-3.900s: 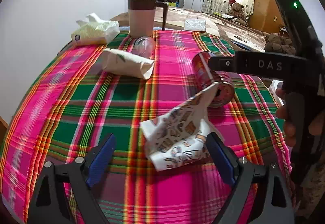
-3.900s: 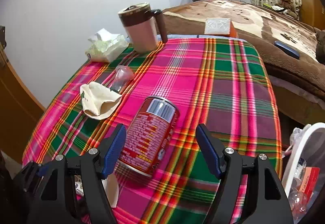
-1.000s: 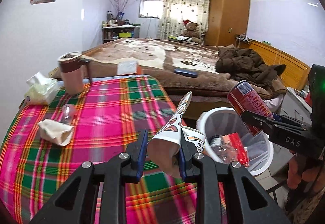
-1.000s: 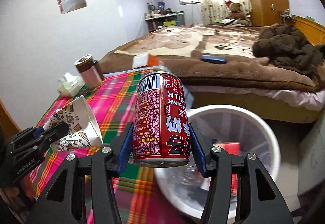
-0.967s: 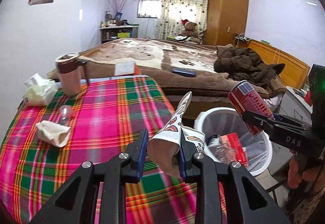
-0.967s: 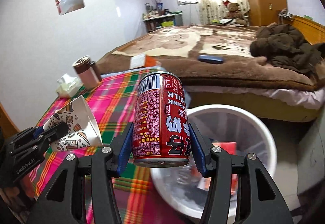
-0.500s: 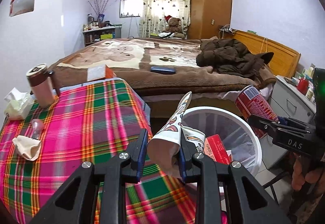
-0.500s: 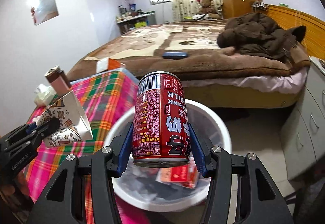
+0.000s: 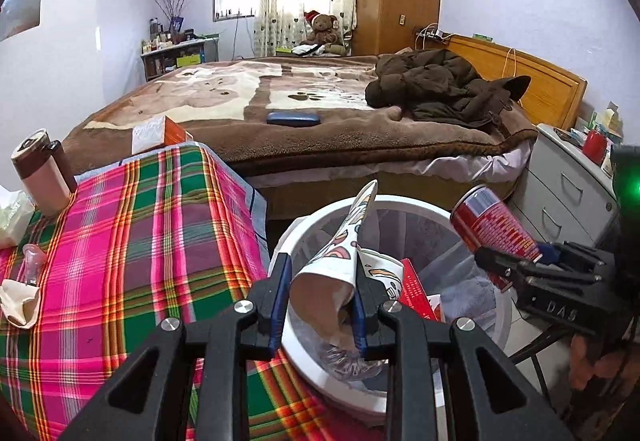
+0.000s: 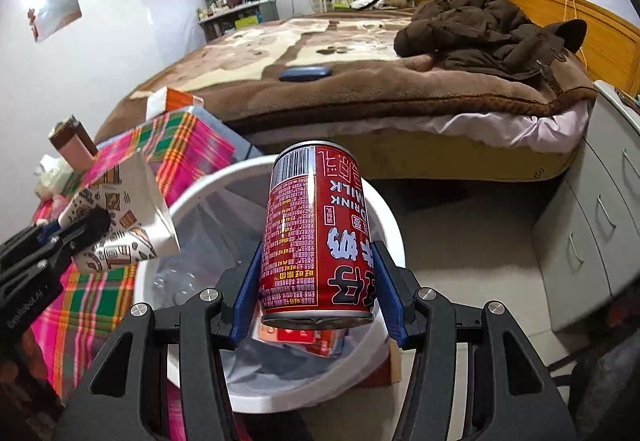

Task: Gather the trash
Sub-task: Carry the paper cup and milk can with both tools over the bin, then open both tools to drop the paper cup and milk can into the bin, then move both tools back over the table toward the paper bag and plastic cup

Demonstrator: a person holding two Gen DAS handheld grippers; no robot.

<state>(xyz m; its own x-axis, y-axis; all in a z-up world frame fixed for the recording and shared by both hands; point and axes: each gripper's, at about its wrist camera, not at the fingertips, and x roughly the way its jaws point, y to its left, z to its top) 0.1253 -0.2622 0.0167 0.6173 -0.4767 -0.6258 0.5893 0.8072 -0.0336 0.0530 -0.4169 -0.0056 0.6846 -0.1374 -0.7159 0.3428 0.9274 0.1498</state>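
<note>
Lying on the pink-and-green plaid tablecloth (image 9: 132, 241) at far left are a crumpled cream paper wrapper (image 9: 18, 305) and a small clear plastic bottle (image 9: 32, 261), with a pink and brown lidded mug (image 9: 42, 173) behind them. Next, the left gripper (image 9: 320, 293) pinches a squashed white paper cup with printed drawings (image 9: 344, 261) between narrowly set jaws, over the near rim of the round white plastic waste bin (image 9: 496, 325). Further right, the right gripper (image 10: 316, 297) clamps a red metal drink can (image 10: 316, 233) at medium width above the bin's opening, where a red carton (image 9: 416, 293) lies inside.
</note>
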